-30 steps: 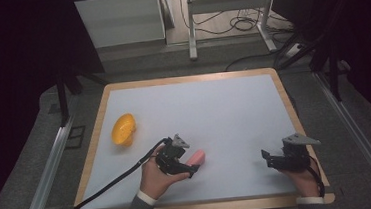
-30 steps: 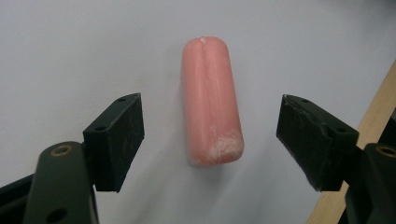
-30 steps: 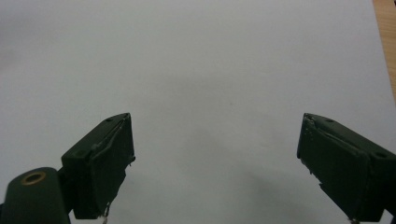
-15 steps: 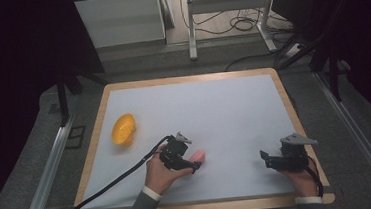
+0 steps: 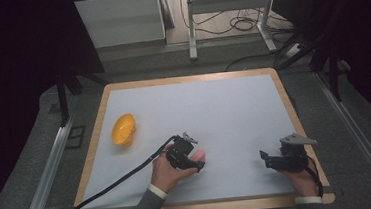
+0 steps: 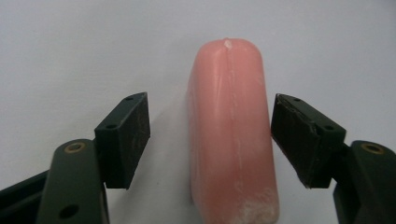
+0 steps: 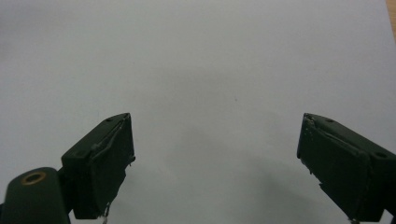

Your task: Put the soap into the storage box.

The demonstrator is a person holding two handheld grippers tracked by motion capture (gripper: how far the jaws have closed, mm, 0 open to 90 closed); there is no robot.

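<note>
My left gripper (image 6: 211,140) has crept nearer the pink sausage (image 6: 231,130) on the table (image 5: 234,105), jaws just narrowing, straddling it without touching. Sausage lies right of the orange bowl (image 5: 123,130). My right gripper (image 7: 215,158) rests wide, empty.

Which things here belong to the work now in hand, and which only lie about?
In hand:
- pink sausage-shaped piece, between the left gripper's jaws, which have just been closing; a gap shows on both sides

Lying about:
- orange bowl, far left
- right gripper, open over bare table
</note>
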